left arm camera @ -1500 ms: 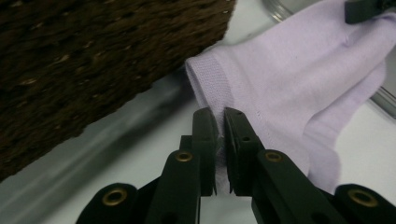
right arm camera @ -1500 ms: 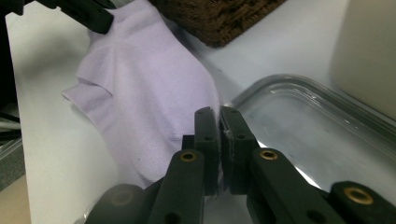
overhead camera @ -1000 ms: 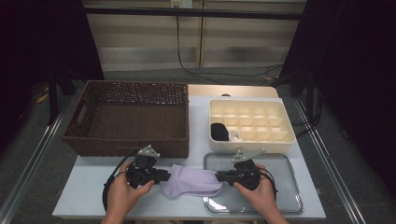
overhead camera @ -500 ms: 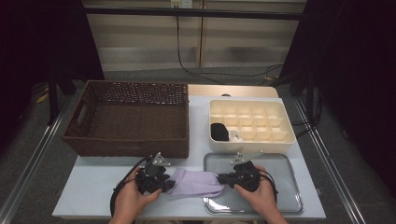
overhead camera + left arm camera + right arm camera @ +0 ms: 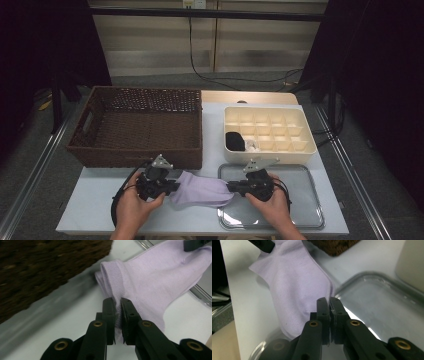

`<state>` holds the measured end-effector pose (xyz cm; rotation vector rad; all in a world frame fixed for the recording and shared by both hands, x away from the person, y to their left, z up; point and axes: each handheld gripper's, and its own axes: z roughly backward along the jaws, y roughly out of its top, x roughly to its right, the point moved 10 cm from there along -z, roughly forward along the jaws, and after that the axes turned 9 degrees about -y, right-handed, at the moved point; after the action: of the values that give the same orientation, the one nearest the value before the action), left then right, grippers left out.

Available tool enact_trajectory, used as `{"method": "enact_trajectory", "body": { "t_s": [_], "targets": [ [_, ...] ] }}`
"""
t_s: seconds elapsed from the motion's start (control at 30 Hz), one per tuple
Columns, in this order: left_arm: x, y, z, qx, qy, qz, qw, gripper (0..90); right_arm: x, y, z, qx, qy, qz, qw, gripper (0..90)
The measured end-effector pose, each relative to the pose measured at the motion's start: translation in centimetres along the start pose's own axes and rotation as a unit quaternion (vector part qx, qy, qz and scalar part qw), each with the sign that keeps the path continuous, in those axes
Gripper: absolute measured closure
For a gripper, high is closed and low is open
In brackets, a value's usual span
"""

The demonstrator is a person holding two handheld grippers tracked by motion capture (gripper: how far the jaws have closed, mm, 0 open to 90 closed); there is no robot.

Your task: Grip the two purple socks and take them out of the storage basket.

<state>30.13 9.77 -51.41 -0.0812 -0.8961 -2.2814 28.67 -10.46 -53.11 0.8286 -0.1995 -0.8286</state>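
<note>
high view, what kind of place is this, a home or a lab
Most likely a lab or test bench, not a home: a bare white table ringed by dark curtains, cables along the floor, and sorting props set out, a wicker basket, a divided bin and a metal tray.

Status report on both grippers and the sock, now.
Left gripper just closed on the lilac sock at its cuff; right gripper shut on the other end. Sock stretched between them, partly over the metal tray. Nothing in the way.

High view: above table's near edge, facing forward and down, far. Gripper views: close, along own jaws, facing each other. Shared: lavender sock [image 5: 200, 189] [image 5: 150, 277] [image 5: 294, 290].
</note>
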Motion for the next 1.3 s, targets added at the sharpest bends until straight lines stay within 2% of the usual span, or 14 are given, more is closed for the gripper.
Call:
{"method": "enact_trajectory", "body": {
  "t_s": [0.1,0.17,0.2,0.3,0.33,0.4,0.6,0.63,0.7,0.83,0.9,1.03,1.1,1.3],
  "targets": [
    [-1.3,-0.3,0.7,0.003,0.014,0.007,0.9999,82.9,-0.7,0.7,-1.2,0.006,0.005,0.004,1.0,86.8],
    [-1.5,-0.9,0.4,-0.011,0.01,0.008,0.9999,82.0,-1.1,0.6,-2.0,0.0,0.008,0.008,0.9999,86.7],
    [-1.5,-0.8,0.2,0.0,0.011,0.003,0.9999,80.5,-1.1,0.4,-2.2,-0.002,0.007,0.009,0.9999,86.7],
    [-1.5,-0.8,0.1,-0.003,0.02,0.001,0.9998,70.7,-0.9,0.4,-2.0,0.001,0.004,0.012,0.9999,86.6],
    [-1.2,-0.6,0.1,0.006,0.011,0.006,0.9999,67.5,-0.9,0.5,-1.8,0.003,0.003,0.008,1.0,86.6],
    [-1.1,-0.5,0.1,0.004,0.013,0.003,0.9999,64.5,-0.7,0.5,-1.3,0.009,0.004,0.009,0.9999,86.3],
    [-1.4,-0.5,0.1,0.004,0.024,0.011,0.9996,63.0,-0.5,0.4,-0.3,0.014,0.001,0.011,0.9998,82.6],
    [-1.4,-0.4,0.2,0.008,0.02,0.016,0.9996,62.6,-0.5,0.4,-0.1,0.016,0.001,0.011,0.9998,82.2],
    [-1.6,-0.4,0.5,0.012,0.026,0.021,0.9994,62.6,-0.5,0.4,0.3,0.018,0.001,0.009,0.9998,85.1],
    [-1.7,-0.7,0.2,0.01,0.016,0.025,0.9995,63.3,-0.8,-0.1,0.2,0.001,0.004,0.023,0.9997,88.1],
    [-1.8,-0.7,0.0,0.009,0.022,0.026,0.9994,63.2,-0.9,-0.5,-0.1,-0.014,0.003,0.028,0.9995,88.7],
    [-1.8,-0.8,-0.1,0.009,0.021,0.024,0.9995,63.9,-1.0,-0.6,0.0,-0.015,-0.004,0.04,0.9991,89.2],
    [-1.7,-0.8,-0.2,0.009,0.022,0.021,0.9995,64.4,-0.9,-0.3,0.4,-0.012,-0.005,0.036,0.9992,89.2],
    [-1.5,-0.8,-0.4,0.006,0.023,0.019,0.9995,65.9,-0.9,-0.6,0.7,-0.011,0.014,0.016,0.9997,89.0]
  ]
}}
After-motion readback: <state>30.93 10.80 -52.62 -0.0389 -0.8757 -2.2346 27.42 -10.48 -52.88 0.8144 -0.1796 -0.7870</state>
